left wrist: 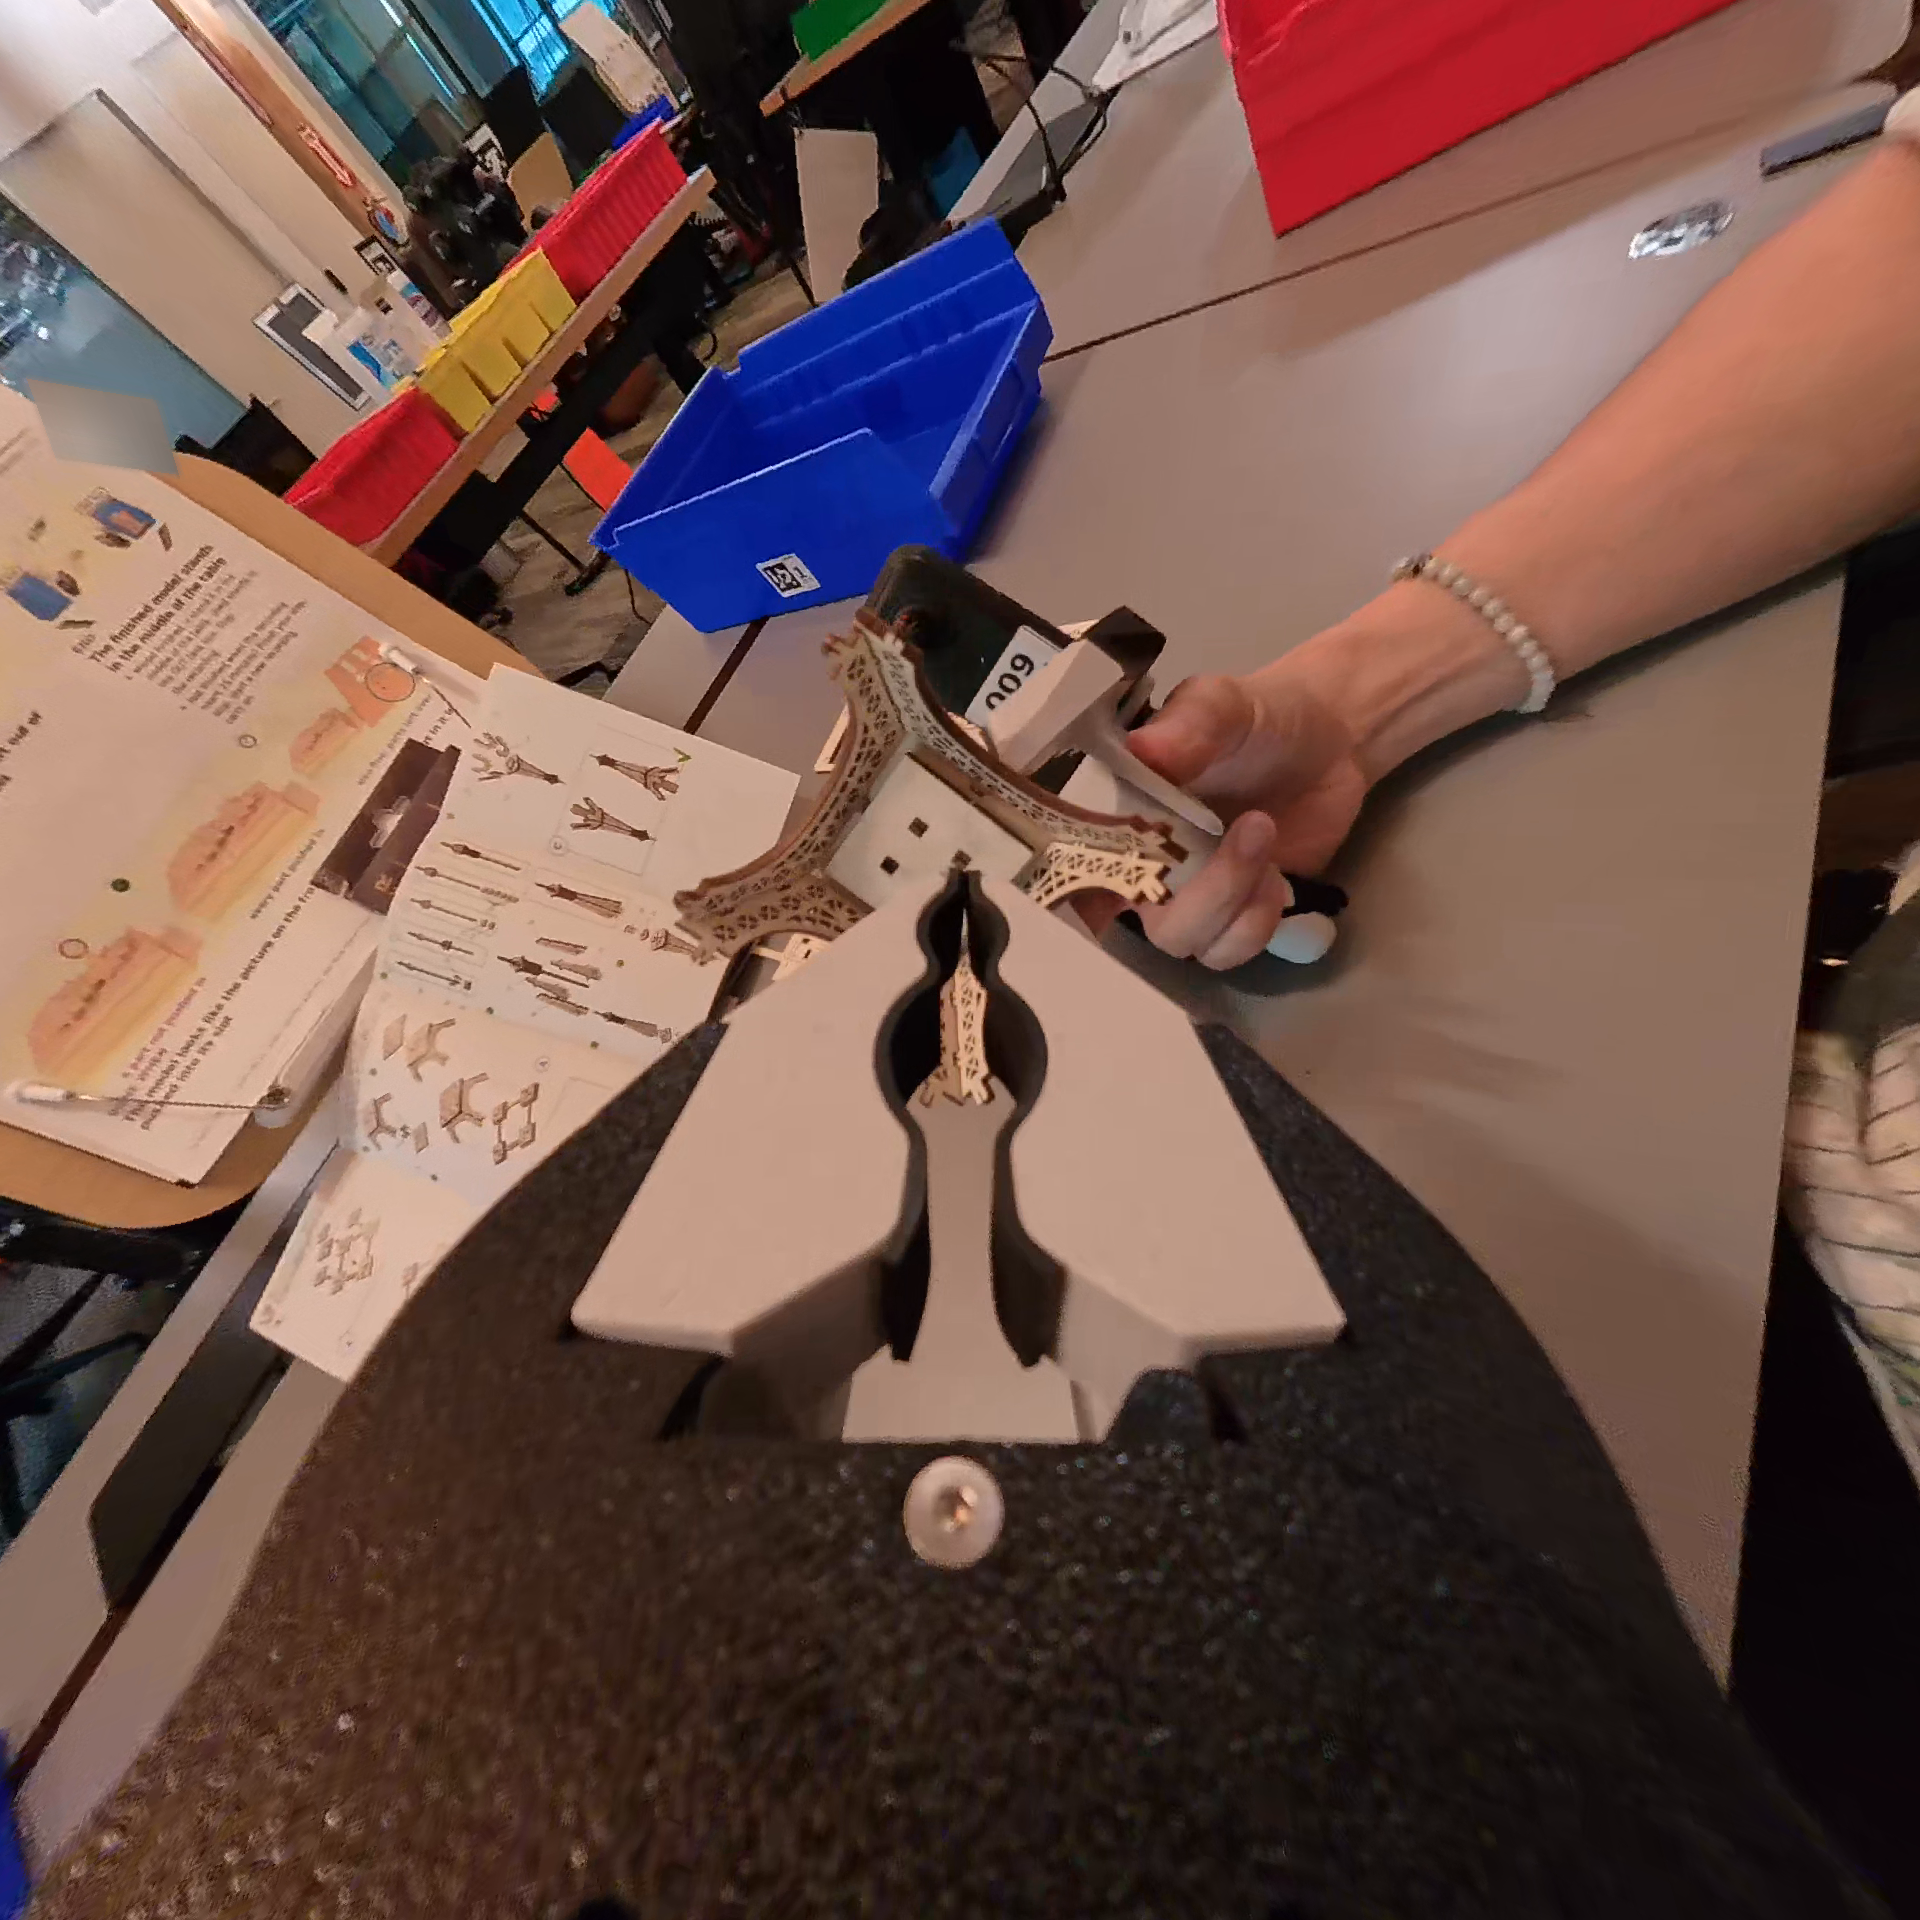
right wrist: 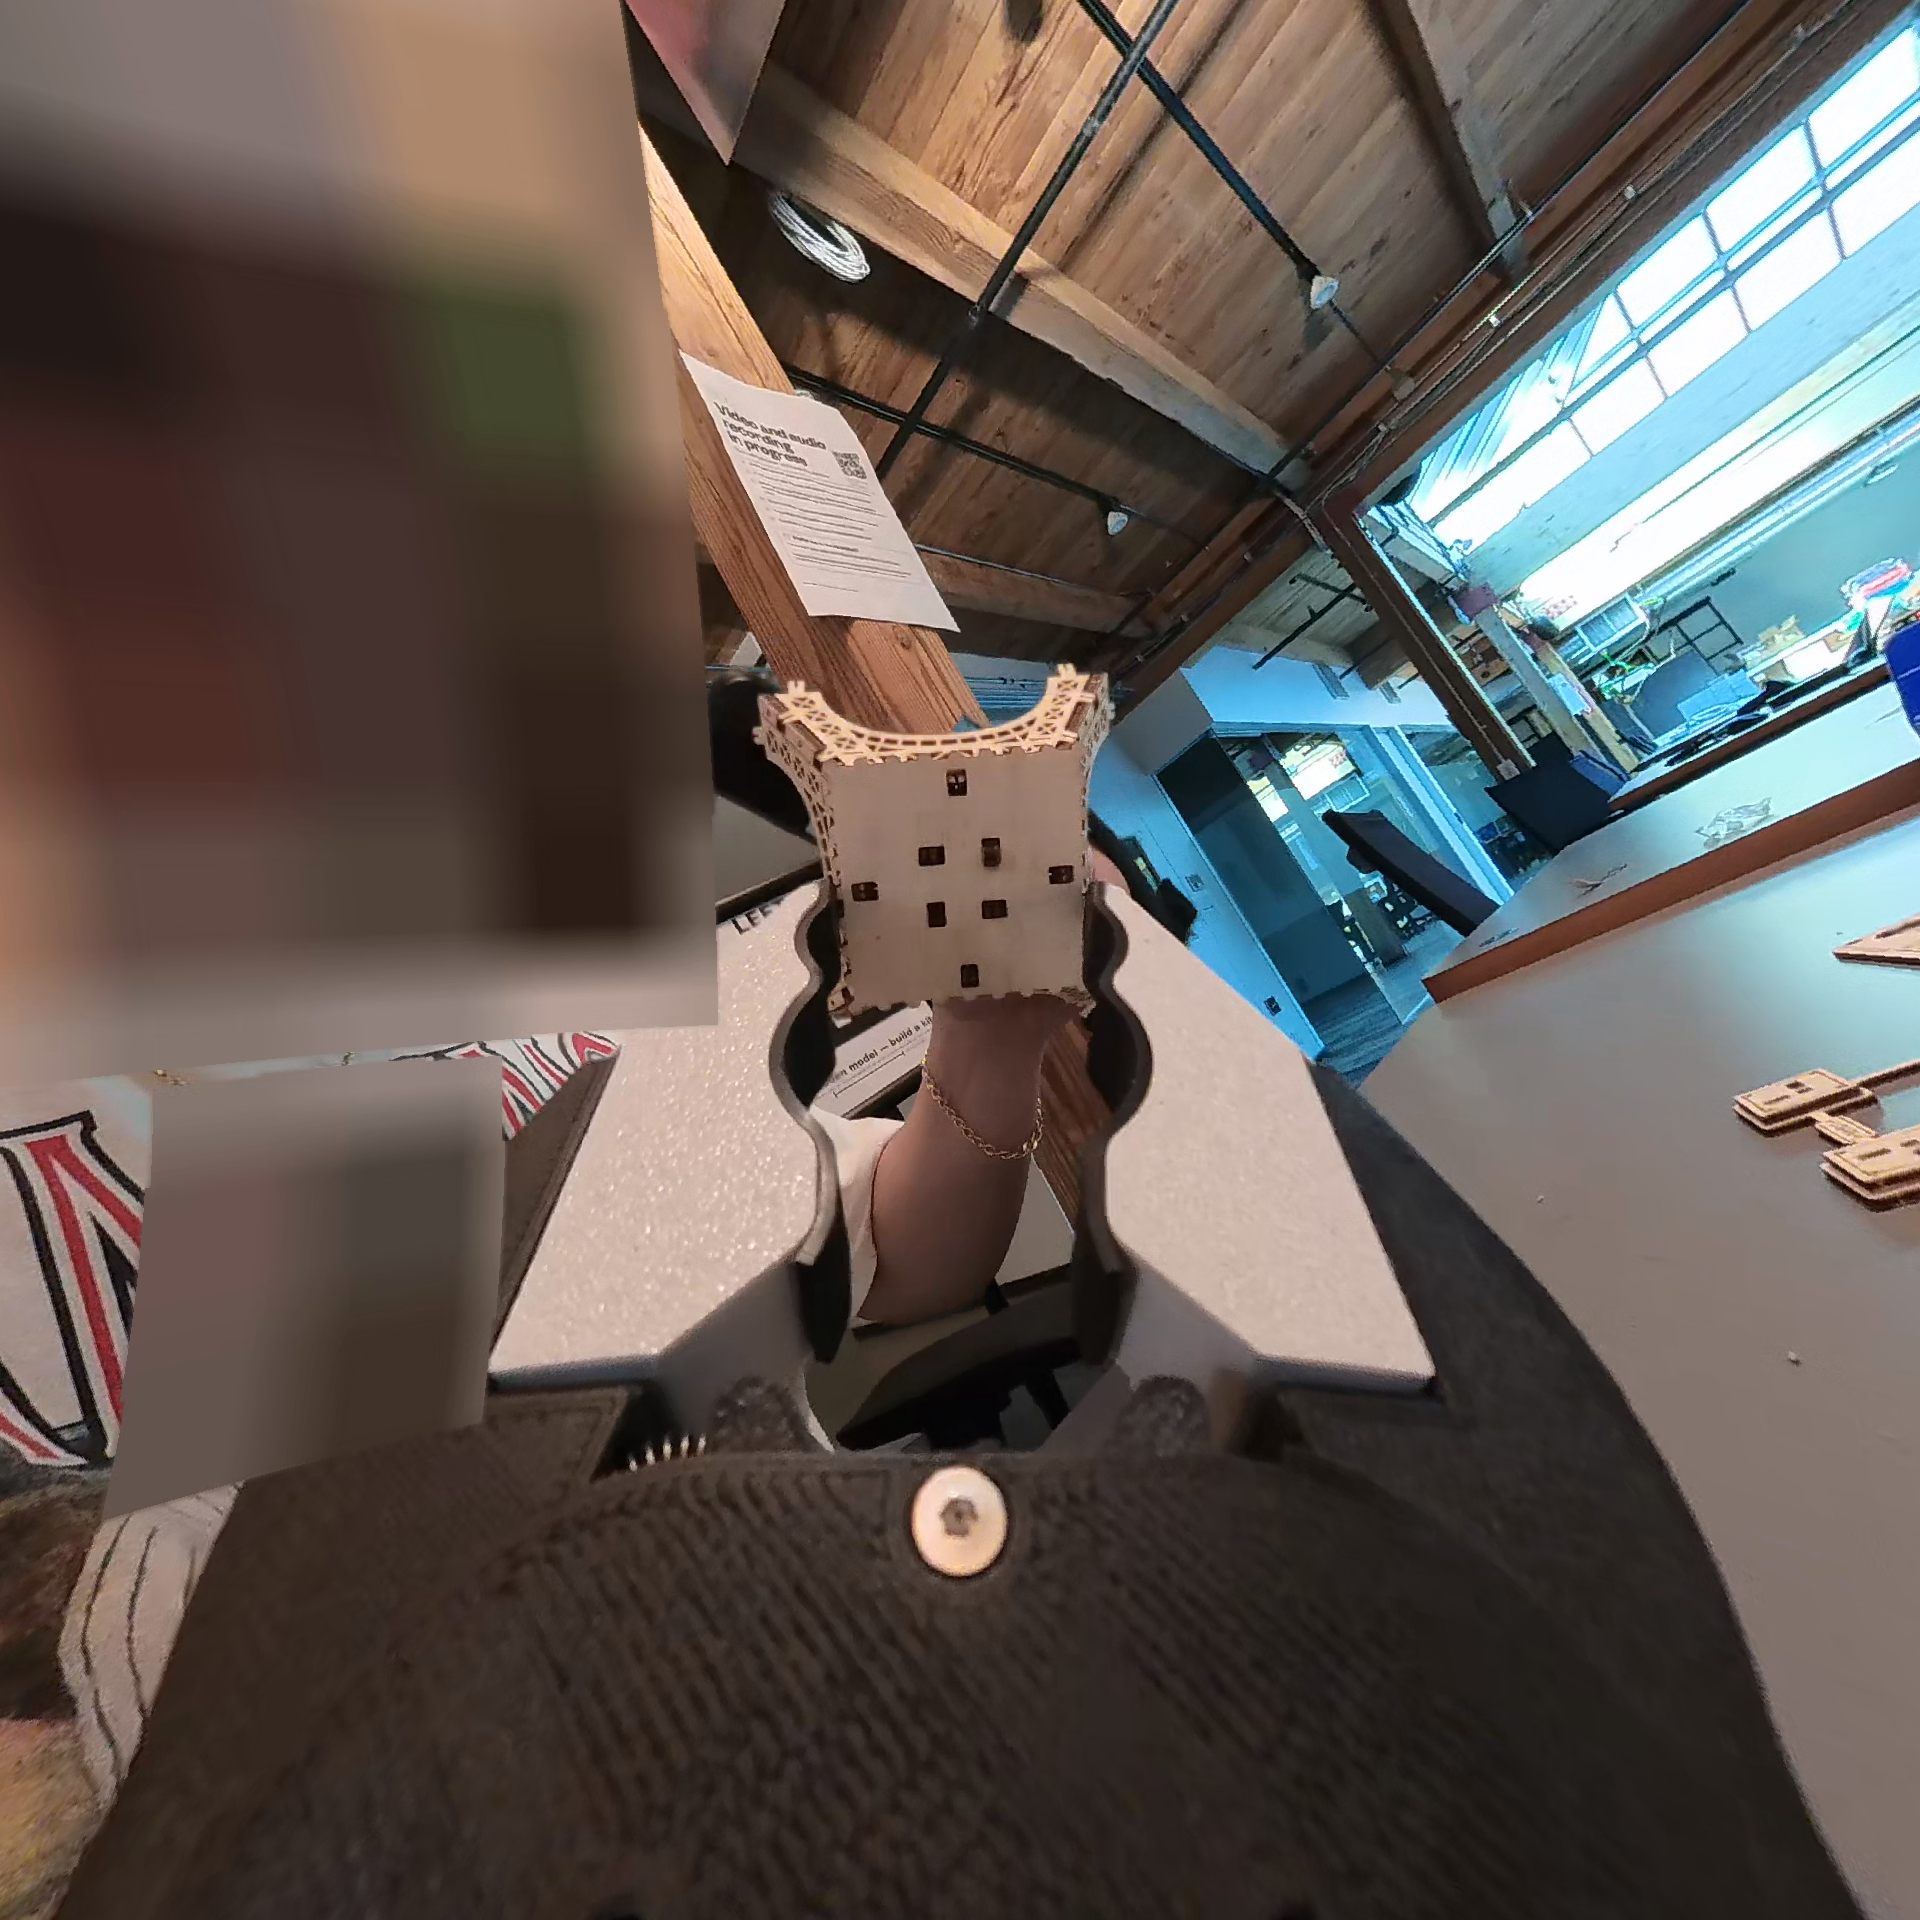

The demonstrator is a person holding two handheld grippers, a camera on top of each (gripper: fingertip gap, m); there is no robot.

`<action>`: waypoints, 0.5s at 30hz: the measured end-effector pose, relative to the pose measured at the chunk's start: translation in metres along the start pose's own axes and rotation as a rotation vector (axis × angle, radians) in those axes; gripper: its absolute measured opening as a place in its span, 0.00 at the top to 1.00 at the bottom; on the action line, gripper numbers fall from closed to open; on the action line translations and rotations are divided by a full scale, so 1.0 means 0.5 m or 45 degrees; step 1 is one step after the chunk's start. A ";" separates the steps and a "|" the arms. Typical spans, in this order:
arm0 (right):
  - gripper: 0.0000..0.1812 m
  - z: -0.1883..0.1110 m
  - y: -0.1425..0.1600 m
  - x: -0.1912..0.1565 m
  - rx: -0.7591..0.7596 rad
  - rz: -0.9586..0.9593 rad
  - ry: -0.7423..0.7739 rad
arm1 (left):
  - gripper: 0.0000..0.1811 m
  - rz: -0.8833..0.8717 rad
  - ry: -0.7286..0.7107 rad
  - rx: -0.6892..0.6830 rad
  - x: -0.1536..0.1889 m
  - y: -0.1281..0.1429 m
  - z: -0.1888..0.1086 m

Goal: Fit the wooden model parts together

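Tower base point(right wrist: 961, 862) is built and clamped in the right gripper point(right wrist: 961, 997); the left gripper point(left wrist: 961, 935) pinches an unfitted lattice spire piece point(left wrist: 966, 1023) just before it.

The grey matte surface point(left wrist: 1403, 582) carries an open blue plastic bin point(left wrist: 831, 457) at about eleven o'clock in the left wrist view. White instruction sheets with printed assembly diagrams point(left wrist: 540, 935) lie at nine o'clock, overhanging its left edge. A red box-like thing point(left wrist: 1455, 94) stands at one o'clock. In the right wrist view, flat laser-cut wooden pieces point(right wrist: 1839, 1127) lie on the surface at three o'clock.
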State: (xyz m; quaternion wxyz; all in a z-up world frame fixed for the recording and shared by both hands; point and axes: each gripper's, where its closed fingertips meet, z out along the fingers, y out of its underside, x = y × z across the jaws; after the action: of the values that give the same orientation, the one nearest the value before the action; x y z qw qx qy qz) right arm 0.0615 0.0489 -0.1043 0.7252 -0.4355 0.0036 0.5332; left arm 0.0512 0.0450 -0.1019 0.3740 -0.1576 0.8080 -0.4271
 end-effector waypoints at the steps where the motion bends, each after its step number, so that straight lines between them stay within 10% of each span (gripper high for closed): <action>1: 0.75 0.001 0.002 -0.001 -0.007 -0.005 -0.001 | 1.00 0.013 -0.002 -0.007 0.002 0.001 0.003; 15: 0.75 0.000 -0.002 -0.001 0.010 -0.002 -0.004 | 1.00 0.040 -0.007 -0.087 -0.006 0.016 0.011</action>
State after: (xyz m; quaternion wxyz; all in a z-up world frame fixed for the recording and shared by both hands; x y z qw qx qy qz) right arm 0.0621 0.0485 -0.1035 0.7274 -0.4317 0.0042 0.5335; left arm 0.0580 0.0481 -0.1088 0.3775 -0.1587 0.8234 -0.3928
